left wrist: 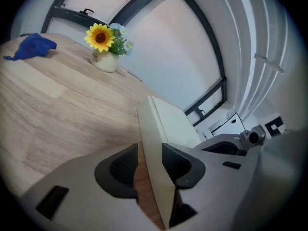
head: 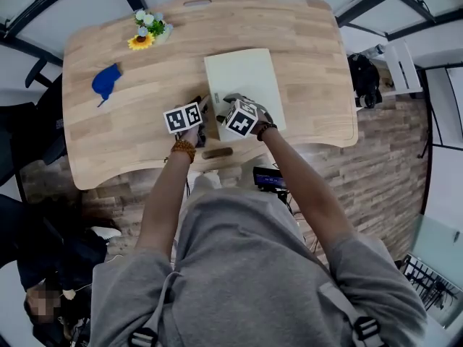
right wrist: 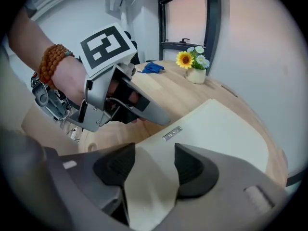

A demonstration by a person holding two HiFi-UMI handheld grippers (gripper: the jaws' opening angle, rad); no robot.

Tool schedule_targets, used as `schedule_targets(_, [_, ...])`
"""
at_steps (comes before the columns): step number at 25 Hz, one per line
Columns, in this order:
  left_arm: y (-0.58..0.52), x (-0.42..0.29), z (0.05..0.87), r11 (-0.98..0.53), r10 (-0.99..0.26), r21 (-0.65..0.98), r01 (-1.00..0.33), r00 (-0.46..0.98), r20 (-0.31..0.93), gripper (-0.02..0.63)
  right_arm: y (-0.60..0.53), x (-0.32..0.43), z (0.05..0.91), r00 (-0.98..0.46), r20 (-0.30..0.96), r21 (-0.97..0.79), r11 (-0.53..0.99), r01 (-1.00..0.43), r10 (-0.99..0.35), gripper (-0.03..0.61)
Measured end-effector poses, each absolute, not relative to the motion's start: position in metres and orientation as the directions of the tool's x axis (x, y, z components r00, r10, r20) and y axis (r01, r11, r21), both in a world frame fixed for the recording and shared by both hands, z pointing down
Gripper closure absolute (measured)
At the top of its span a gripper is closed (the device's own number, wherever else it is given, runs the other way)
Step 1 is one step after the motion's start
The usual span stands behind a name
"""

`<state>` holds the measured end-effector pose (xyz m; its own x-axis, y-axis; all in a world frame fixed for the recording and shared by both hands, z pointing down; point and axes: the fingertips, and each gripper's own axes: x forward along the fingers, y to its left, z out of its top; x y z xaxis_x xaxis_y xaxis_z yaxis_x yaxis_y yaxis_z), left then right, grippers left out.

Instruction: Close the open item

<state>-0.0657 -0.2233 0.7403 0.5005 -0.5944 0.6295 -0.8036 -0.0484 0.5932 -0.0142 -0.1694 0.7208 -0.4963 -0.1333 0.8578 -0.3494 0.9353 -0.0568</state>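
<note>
A flat cream case (head: 242,78) lies on the wooden table (head: 311,56), lid down, with a small metal plate (right wrist: 172,133) near its front edge. My left gripper (head: 203,123) is at the case's near left corner. In the left gripper view the case's edge (left wrist: 166,124) runs between the jaws and both pads (left wrist: 174,163) sit against it. My right gripper (head: 233,101) hovers over the near edge. Its jaws (right wrist: 154,165) stand wide over the cream top (right wrist: 226,134) and do not press on it. The left gripper (right wrist: 144,107) shows just beyond.
A small pot of sunflowers (head: 147,29) stands at the table's far left, with a blue cloth (head: 106,82) nearer on the left. A dark bag (head: 364,78) sits off the table's right edge. The person stands at the table's curved front edge.
</note>
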Motion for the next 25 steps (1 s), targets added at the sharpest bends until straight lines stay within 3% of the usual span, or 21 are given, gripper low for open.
schedule_targets(7, [-0.22,-0.072,0.754,-0.028,-0.545,0.517,-0.855,0.447,0.709,0.497,-0.159,-0.014,0.718,-0.491,0.87,-0.132,0.936,-0.325,-0.048,0.316])
schedule_targets(12, [-0.227,-0.062,0.731,-0.06,-0.62,0.614,-0.787,0.511,0.596,0.48,-0.153,-0.011,0.722,-0.483,0.874,-0.12,0.942,-0.314,-0.049,0.314])
schedule_targets(16, [-0.217,-0.049,0.738,-0.097,-0.568,0.597,-0.797,0.537,0.624,0.448,-0.153,-0.012,0.721,-0.491,0.869,-0.123,0.938,-0.325,-0.056,0.314])
schedule_targets(25, [-0.216,-0.051,0.737,-0.086,-0.554,0.557,-0.826,0.504,0.663,0.443,-0.156,-0.011,0.72,-0.497,0.862,-0.083,0.938,-0.336,-0.102,0.313])
